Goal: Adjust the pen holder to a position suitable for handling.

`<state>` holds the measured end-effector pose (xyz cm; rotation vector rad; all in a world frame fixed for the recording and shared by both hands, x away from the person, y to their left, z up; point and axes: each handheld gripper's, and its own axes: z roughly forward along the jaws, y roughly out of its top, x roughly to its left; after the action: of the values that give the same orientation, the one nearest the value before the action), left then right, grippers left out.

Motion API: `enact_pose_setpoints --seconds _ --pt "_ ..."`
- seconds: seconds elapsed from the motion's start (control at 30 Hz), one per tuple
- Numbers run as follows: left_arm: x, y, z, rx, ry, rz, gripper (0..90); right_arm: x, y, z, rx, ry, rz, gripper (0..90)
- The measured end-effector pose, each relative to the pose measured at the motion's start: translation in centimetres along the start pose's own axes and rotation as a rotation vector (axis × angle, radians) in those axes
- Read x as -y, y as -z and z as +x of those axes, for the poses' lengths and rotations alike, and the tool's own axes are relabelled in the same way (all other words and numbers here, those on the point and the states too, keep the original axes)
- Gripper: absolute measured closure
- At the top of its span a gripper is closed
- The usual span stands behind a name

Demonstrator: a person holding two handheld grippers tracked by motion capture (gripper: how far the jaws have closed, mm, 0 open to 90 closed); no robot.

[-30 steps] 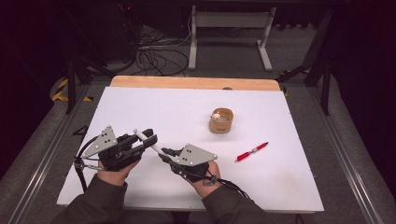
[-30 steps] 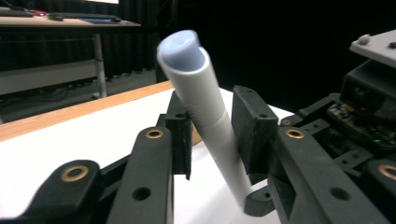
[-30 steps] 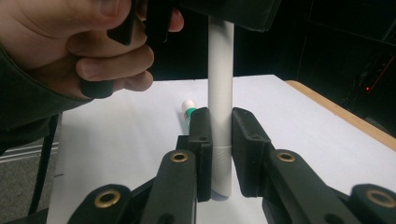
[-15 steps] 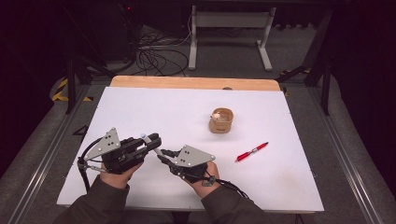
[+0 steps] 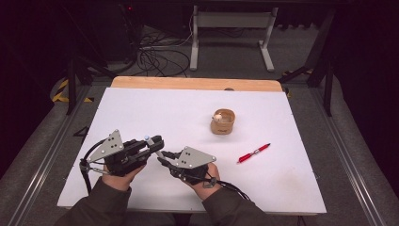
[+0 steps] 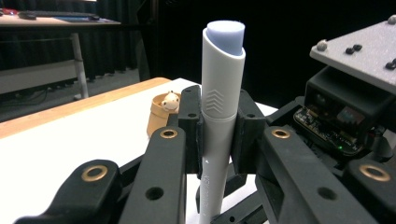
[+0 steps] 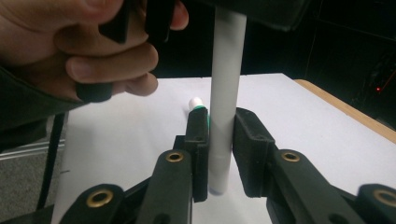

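Both grippers — left gripper point(image 5: 153, 142), right gripper point(image 5: 164, 156) — have jaws clamped on one white pen point(image 6: 219, 116); pull crooked and it slips or snaps over the tabletop point(image 5: 155, 113).

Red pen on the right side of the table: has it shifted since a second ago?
No. The red pen lies at the same slant, the same gap below and right of the wooden cup, in the high view.
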<state>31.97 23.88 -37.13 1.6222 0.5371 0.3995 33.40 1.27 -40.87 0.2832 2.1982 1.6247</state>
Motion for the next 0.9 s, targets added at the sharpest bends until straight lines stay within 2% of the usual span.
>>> enact_pose_setpoints --seconds 0.07,0.37,0.53,0.73,0.77,0.8,0.9 --pt "0.1 -0.16 -0.07 -0.001 -0.005 0.011 77.9 -0.04 0.05 -0.04 -0.008 -0.013 -0.014 73.1" --pt "0.41 -0.66 -0.29 0.0 -0.014 0.032 77.9 -0.17 0.35 -0.18 -0.007 -0.044 -0.064 74.4" --pt "0.48 -0.76 -0.33 -0.008 -0.025 0.036 77.8 -0.21 0.51 -0.33 -0.003 -0.058 -0.076 76.7" --pt "0.6 -0.81 -0.19 -0.001 -0.012 0.038 77.5 -0.17 0.39 -0.34 -0.012 -0.06 -0.069 78.8" --pt "0.63 -0.8 -0.12 -0.003 -0.001 0.03 76.9 -0.17 0.4 -0.37 -0.015 -0.06 -0.069 78.9" --pt "0.64 -0.76 -0.04 -0.01 0.009 0.028 72.6 -0.17 0.44 -0.39 -0.014 -0.057 -0.07 79.0" --pt "0.64 -0.63 0.15 -0.037 0.016 0.026 65.1 -0.17 0.47 -0.43 -0.006 -0.051 -0.067 79.3"
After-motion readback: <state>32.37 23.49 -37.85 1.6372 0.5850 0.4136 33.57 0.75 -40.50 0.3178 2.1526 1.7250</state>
